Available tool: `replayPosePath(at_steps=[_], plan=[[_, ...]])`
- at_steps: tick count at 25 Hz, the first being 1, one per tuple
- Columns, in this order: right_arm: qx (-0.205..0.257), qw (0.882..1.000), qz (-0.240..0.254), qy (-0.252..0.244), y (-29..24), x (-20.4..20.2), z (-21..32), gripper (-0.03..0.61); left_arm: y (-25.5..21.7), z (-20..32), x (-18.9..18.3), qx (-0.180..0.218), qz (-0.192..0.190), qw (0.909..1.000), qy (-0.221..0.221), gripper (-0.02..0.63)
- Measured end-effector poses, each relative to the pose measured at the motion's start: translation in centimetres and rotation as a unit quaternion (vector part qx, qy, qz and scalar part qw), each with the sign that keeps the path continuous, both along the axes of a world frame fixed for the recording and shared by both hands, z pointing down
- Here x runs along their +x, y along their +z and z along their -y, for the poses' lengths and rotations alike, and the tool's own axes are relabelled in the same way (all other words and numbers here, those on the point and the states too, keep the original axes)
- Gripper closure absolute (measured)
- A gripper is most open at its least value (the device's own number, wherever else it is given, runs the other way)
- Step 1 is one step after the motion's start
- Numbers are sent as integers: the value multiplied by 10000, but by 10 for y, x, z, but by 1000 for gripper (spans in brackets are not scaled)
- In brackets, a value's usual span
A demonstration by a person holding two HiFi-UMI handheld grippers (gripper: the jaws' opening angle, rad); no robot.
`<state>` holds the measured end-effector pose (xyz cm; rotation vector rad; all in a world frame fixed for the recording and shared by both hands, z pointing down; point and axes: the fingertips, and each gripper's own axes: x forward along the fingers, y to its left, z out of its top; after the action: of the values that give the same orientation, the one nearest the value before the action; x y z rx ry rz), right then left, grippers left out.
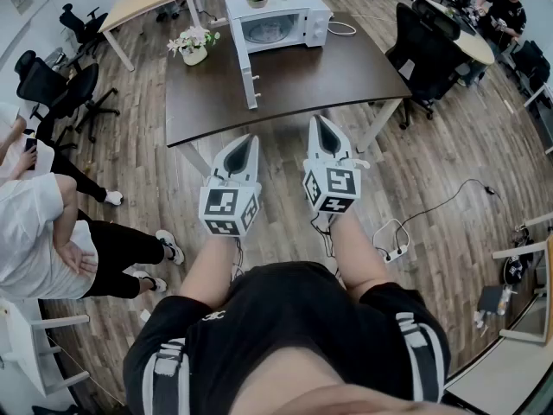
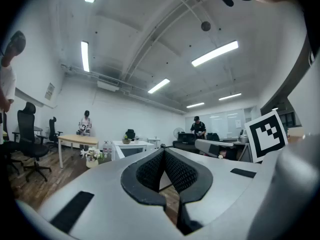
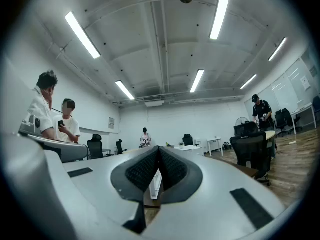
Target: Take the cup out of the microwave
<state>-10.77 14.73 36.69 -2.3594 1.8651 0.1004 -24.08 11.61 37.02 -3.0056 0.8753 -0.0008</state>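
Microwave open, far table edge, left hand-held gripper and right closed, empty

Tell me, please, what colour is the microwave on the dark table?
White. The microwave shows best in the head view, with its door standing open.

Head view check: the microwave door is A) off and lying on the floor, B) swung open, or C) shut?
B: the door stands swung out from the microwave over the table, leaving the cavity exposed.
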Motion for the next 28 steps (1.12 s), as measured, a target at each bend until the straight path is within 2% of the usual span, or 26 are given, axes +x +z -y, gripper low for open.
replayPosePath(at_steps=[19,28], plan=[[-19,9996,-14,-296,8,39,-42,578,6,-50,43,109,-52,9997,-231,612],[111,9993,-36,-354,10,52,-31,578,8,-39,58,269,-147,9992,-263,612]])
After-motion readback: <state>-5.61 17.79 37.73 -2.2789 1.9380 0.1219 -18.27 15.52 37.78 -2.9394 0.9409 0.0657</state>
